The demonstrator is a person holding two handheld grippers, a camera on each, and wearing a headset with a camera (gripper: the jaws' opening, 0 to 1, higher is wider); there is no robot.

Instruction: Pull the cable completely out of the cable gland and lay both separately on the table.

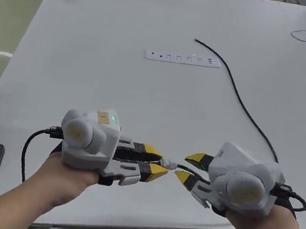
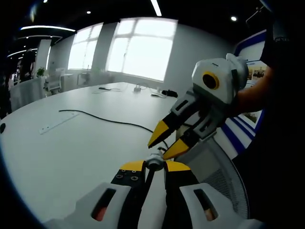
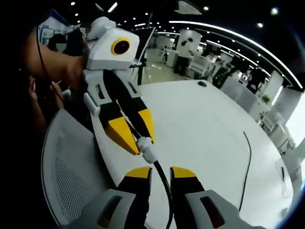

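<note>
The left gripper (image 1: 159, 162) is clamping the small pale gland (image 1: 170, 164) at its jaw tips, above the near edge of the table (image 1: 144, 91). The gland is probably light, hard, smooth plastic, so it is likely calling for a firm pinch across its body. Just right of it, the right gripper (image 1: 183, 166) is standing with its jaws narrowly apart around the black cable (image 3: 164, 183). The cable is looking thin and limp, so taking it close to the gland should be limiting bending. The gland is the sole holder here, and the cable is sitting in it, not yet free.
</note>
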